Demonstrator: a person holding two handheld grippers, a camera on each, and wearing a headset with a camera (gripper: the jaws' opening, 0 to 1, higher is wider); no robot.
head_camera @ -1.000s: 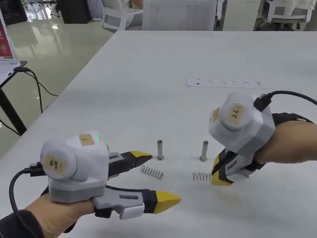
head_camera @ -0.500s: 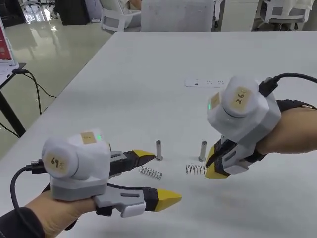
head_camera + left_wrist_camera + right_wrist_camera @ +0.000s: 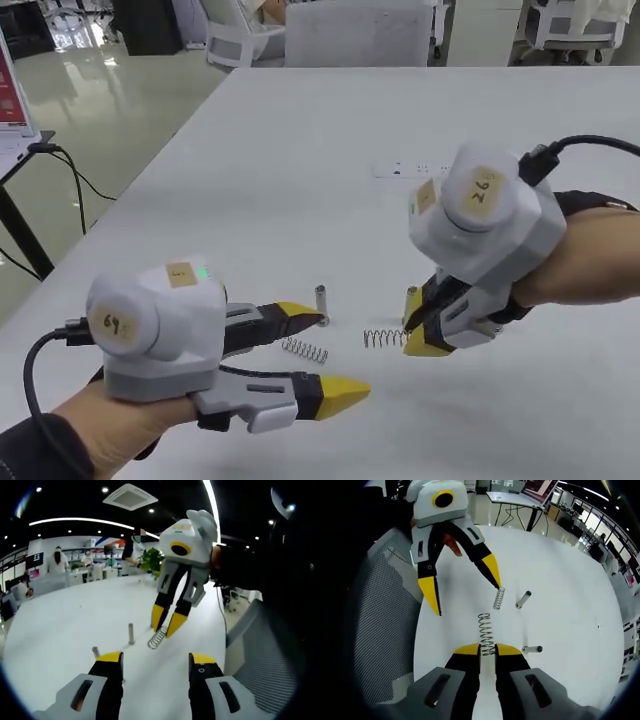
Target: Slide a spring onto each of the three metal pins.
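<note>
Two short metal pins stand upright on the white table, one (image 3: pixel 321 303) in the middle and one (image 3: pixel 411 299) half hidden behind my right gripper (image 3: pixel 414 340). That gripper is shut on one end of a spring (image 3: pixel 383 338), which sticks out sideways just above the table. In the right gripper view the held spring (image 3: pixel 486 632) rises from between the shut jaws. A second spring (image 3: pixel 305 350) lies loose on the table, close to the upper fingertip of my left gripper (image 3: pixel 325 355). The left gripper is open with nothing between its jaws.
A white power strip (image 3: pixel 410 170) lies further back on the table. Office chairs (image 3: pixel 235 30) stand past the far edge, and a black cable (image 3: pixel 75 180) hangs off to the left. The table edge runs along the left side.
My right gripper has shifted left and slightly up with the spring, whose free end now points past the right pin. The left gripper has hardly moved.
</note>
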